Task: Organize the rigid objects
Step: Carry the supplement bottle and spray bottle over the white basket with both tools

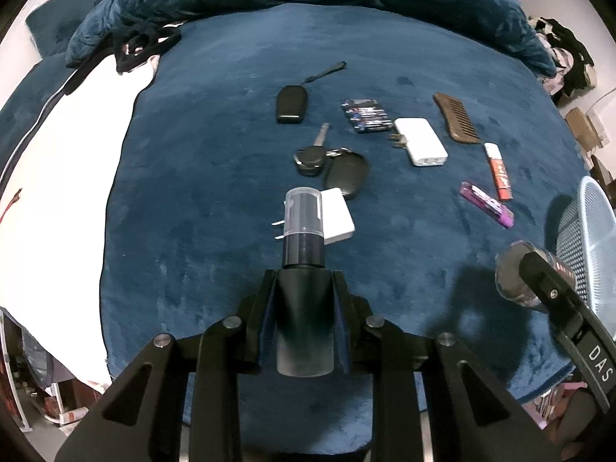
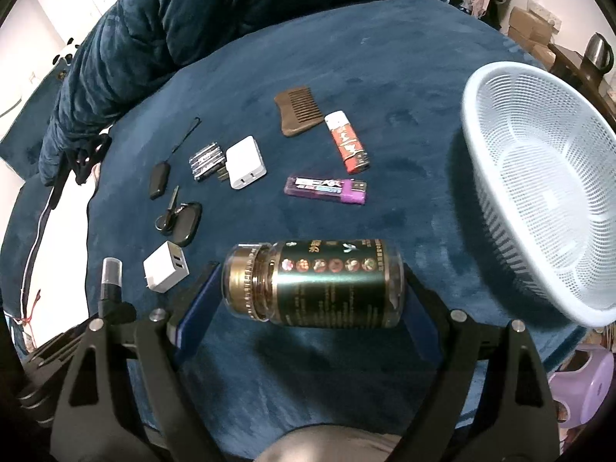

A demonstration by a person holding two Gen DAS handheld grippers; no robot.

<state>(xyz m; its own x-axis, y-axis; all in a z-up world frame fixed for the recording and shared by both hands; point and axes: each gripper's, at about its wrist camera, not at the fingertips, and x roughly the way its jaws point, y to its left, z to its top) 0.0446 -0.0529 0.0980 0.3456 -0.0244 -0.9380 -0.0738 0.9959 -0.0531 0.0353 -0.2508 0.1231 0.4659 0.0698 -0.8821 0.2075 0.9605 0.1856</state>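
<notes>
Blue plush bedding [image 1: 231,134] fills the left wrist view, a rumpled quilt at twelve o'clock. Our left gripper [image 1: 304,288] is clamped tight on a dark spray bottle [image 1: 302,269], cap pointing away from us and lifted off the cloth. Beyond it lie a small white charger [image 1: 338,211], a key bunch with a black fob [image 1: 331,165], a black remote [image 1: 291,104], a pack of batteries [image 1: 365,115], a larger white adapter [image 1: 421,140], a wooden comb [image 1: 456,117], a red lighter [image 1: 498,171] and a purple lighter [image 1: 487,204]. At four o'clock the right tool shows, with the rim of the pale blue basket [image 1: 589,200] beside it.

From the right wrist view, our right gripper [image 2: 308,288] stands wide yet grips a green-and-gold jar [image 2: 313,283] end to end, lying sideways above the bedding. The basket [image 2: 477,127] sits at two o'clock and looks empty as far as we can see. The same loose items lie spread from nine to twelve o'clock.

We judge the sorting barely begun: nothing is in the basket, two things are in hand, and eight still wait on the bed.
</notes>
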